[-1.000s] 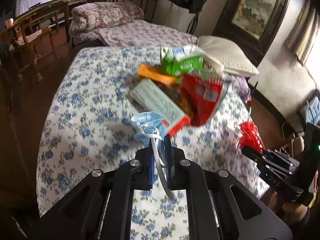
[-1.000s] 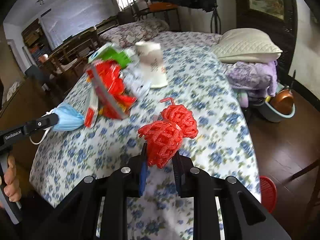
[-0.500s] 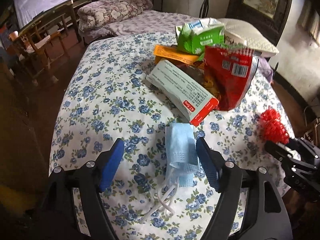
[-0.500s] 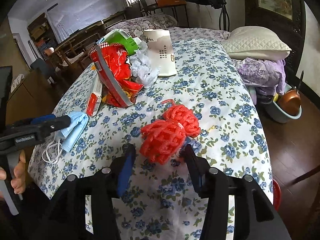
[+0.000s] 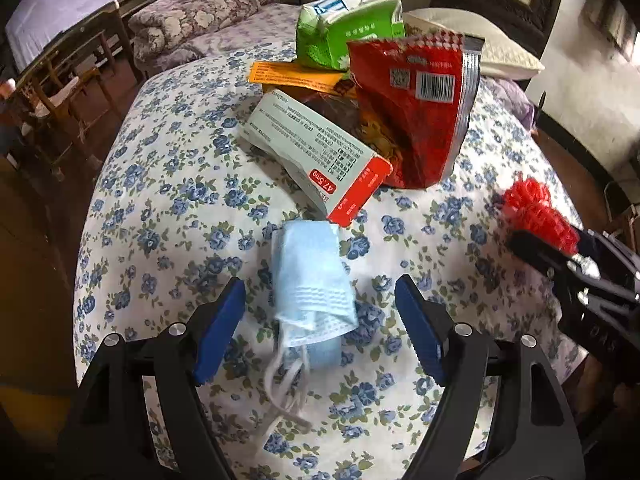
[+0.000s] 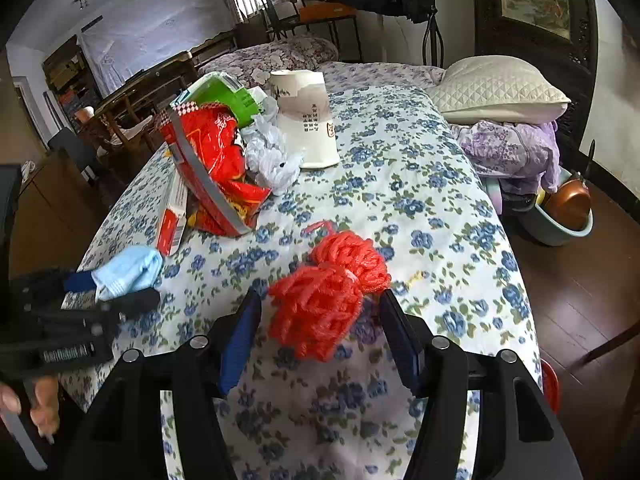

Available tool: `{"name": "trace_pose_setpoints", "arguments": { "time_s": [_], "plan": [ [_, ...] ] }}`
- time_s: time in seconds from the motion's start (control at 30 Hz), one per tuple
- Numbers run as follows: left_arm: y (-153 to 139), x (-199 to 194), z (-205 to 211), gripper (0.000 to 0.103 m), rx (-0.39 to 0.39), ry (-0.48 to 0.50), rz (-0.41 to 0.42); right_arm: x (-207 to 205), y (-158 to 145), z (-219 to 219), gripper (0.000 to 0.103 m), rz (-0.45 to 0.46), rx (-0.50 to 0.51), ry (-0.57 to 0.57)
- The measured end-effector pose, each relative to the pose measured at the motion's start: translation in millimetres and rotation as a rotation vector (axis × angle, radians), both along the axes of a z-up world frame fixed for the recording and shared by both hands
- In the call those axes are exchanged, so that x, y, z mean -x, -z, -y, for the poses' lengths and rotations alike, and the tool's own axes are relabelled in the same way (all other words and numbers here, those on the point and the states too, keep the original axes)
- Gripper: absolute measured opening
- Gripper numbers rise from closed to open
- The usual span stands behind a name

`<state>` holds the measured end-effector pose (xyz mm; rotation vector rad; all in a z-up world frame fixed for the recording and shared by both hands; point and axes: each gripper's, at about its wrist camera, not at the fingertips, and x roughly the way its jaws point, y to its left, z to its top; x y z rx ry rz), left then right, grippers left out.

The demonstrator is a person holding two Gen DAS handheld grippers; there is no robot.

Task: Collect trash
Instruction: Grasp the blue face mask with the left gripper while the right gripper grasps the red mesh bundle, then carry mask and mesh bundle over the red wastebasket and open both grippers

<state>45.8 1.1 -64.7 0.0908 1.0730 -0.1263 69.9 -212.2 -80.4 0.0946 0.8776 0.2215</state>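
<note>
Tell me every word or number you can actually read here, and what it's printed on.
"47.5mg", as best it reads: red end of the white medicine box.
"GenRobot.AI", blurred: side of the left gripper.
Barcode and square code, digits too small: red snack bag.
Small print, unreadable: orange packet, green packet, paper cup.
No text: blue face mask, red mesh netting.

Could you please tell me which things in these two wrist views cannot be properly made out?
- Orange flat packet, left wrist view: mostly covered by the green plastic pack and red foil snack bag.
- White-and-red cardboard box, right wrist view: seen edge-on behind that bag; print unreadable.
- Red round object, right wrist view: hidden by the floral tablecloth.
</note>
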Motion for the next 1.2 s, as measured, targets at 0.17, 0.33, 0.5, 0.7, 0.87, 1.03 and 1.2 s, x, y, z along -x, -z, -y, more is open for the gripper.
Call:
{"name": "trace_pose_setpoints", "arguments": {
  "time_s": [0.17, 0.33, 0.5, 0.7, 0.87, 1.03, 1.2],
  "plan": [
    [7, -4, -3, 0.056, -0.008, -0.029, -0.019, 3, 0, -2, 0.029, 0.012, 0.038, -0.008],
    [1, -2, -3, 0.028, 0.002, -0.028, 0.001, 13, -6, 4, 0.027, 0.047, 0.028, -0.006],
    [-16, 8, -4, 0.025, 0.023, -0.045, 0.068, 18, -11, 14, 0.027, 0.064, 0.014, -0.008],
    [-62, 34, 14, 0.025, 0.099, 0.010, 0.216, 29, -30, 32, 0.027, 0.118, -0.028, 0.009],
    [-78, 49, 62, 0.025, 0.141, 0.149, 0.254, 40, -50, 57, 0.027, 0.166, -0.040, 0.056],
    [-74, 47, 118, 0.025, 0.190, 0.265, 0.205, 54, -55, 89, 0.027, 0.174, -0.004, 0.114],
    [-63, 43, 181, 0.025, 0.222, 0.386, 0.148, 76, -40, 143, 0.027, 0.148, 0.066, 0.160]
  ]
}}
